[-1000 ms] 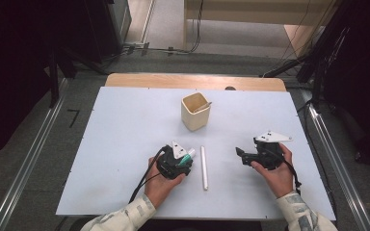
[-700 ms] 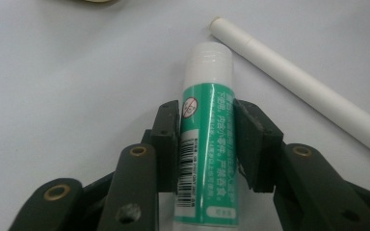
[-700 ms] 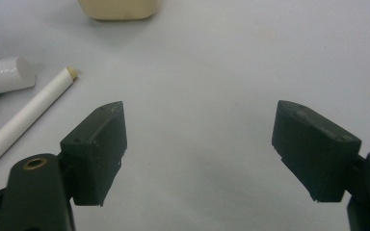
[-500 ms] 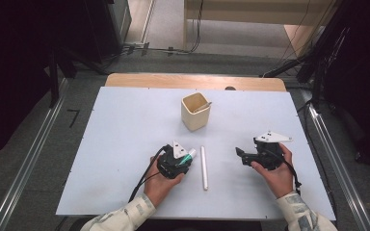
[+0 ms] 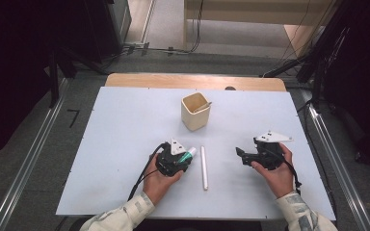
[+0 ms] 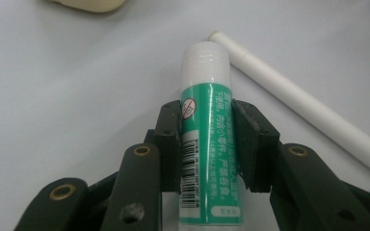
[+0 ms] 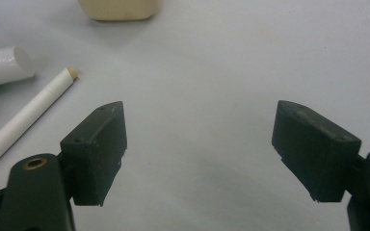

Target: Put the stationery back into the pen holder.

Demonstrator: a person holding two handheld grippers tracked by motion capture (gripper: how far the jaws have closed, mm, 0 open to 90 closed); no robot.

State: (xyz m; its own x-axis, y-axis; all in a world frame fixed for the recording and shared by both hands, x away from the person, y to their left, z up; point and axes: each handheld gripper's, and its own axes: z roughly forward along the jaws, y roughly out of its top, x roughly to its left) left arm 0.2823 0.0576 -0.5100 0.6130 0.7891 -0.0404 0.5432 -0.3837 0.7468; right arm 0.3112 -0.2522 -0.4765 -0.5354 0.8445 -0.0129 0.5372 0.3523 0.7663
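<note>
Now left gripper (image 6: pixel 206 144) clamped on the green glue stick (image 6: pixel 207 139), jaws just closing, white pen (image 6: pixel 298 103) just beside it, right gripper (image 7: pixel 200 149) spread wide, nothing between.

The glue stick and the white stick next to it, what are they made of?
The glue stick looks like smooth plastic: its white cap shines, and a glossy green printed label with a barcode wraps the body. The left tongs, which have just been closing, pinch it. The white stick looks matte, with no shine, and has a cream tip; it could be paper-wrapped or plastic, hard to tell.
</note>
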